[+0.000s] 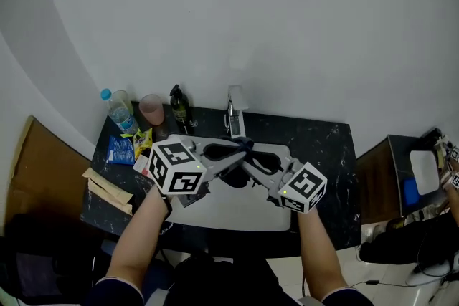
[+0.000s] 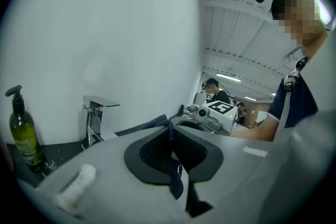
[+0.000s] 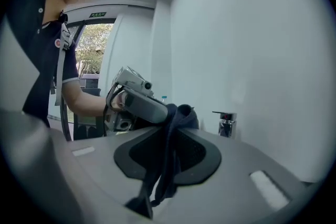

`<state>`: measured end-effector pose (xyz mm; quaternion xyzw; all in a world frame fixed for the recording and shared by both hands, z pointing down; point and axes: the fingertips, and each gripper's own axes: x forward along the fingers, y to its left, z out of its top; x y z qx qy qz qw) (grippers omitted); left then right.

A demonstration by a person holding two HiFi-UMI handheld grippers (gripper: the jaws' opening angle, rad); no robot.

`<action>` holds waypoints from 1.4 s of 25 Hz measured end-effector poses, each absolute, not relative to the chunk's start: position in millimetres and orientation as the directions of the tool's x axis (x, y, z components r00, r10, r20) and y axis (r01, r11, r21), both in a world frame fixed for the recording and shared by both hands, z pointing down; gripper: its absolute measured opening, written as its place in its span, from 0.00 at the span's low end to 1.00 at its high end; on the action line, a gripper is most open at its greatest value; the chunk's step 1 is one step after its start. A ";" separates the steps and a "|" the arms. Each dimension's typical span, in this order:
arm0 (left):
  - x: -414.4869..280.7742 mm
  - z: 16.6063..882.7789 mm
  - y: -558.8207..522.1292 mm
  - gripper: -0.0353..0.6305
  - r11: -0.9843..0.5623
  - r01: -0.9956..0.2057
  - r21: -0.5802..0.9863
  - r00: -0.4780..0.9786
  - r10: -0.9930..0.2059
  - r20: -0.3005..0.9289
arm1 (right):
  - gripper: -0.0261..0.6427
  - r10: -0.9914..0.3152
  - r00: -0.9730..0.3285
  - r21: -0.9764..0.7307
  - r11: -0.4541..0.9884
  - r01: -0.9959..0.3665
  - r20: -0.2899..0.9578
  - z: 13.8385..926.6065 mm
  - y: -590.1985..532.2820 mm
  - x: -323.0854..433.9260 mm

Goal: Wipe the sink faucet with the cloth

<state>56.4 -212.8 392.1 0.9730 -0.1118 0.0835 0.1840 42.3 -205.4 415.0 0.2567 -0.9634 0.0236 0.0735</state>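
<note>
Left gripper [image 2: 169, 124] and right gripper [image 3: 172, 115] both clamp the dark cloth [image 1: 242, 147], bunched between their meeting tips over the sink [image 1: 237, 211]. The faucet [image 1: 234, 115] stands just beyond, straight ahead, about equally near both.

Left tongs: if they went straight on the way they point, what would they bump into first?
The left tongs would probably meet the right tongs, just past the cloth both pinch. The faucet stands left of that line; depth is hard to judge.
</note>
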 end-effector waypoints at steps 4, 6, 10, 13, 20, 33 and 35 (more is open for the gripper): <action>78.6 397.5 -212.0 0.09 -0.895 -0.340 0.287 0.925 -0.263 0.274 | 0.15 -0.462 -0.867 -0.020 0.881 -0.473 0.186 421.0 -204.1 64.8; 82.3 401.8 -210.3 0.11 -0.886 -0.381 0.265 0.904 -0.296 0.309 | 0.13 -0.459 -0.868 -0.048 0.879 -0.475 0.189 425.3 -205.6 77.7; 65.9 415.6 -208.4 0.12 -0.851 -0.471 0.233 0.850 -0.367 0.378 | 0.12 -0.509 -0.848 -0.135 0.839 -0.527 0.147 429.2 -222.1 116.8; 41.4 431.6 -213.8 0.12 -0.800 -0.545 0.250 0.810 -0.424 0.406 | 0.12 -0.595 -0.799 -0.187 0.778 -0.599 0.082 420.8 -253.3 142.4; 8.0 484.8 -259.5 0.11 -0.654 -0.724 0.217 0.653 -0.552 0.519 | 0.12 -0.671 -0.717 -0.311 0.652 -0.692 0.189 459.8 -353.5 135.6; -8.3 527.8 -315.7 0.11 -0.529 -0.826 0.195 0.534 -0.625 0.570 | 0.12 -0.542 -0.681 -0.436 0.523 -0.732 0.492 541.6 -417.2 82.3; -7.8 526.3 -318.1 0.10 -0.526 -0.828 0.196 0.534 -0.631 0.563 | 0.12 -0.535 -0.709 -0.503 0.501 -0.705 0.460 542.1 -417.6 79.5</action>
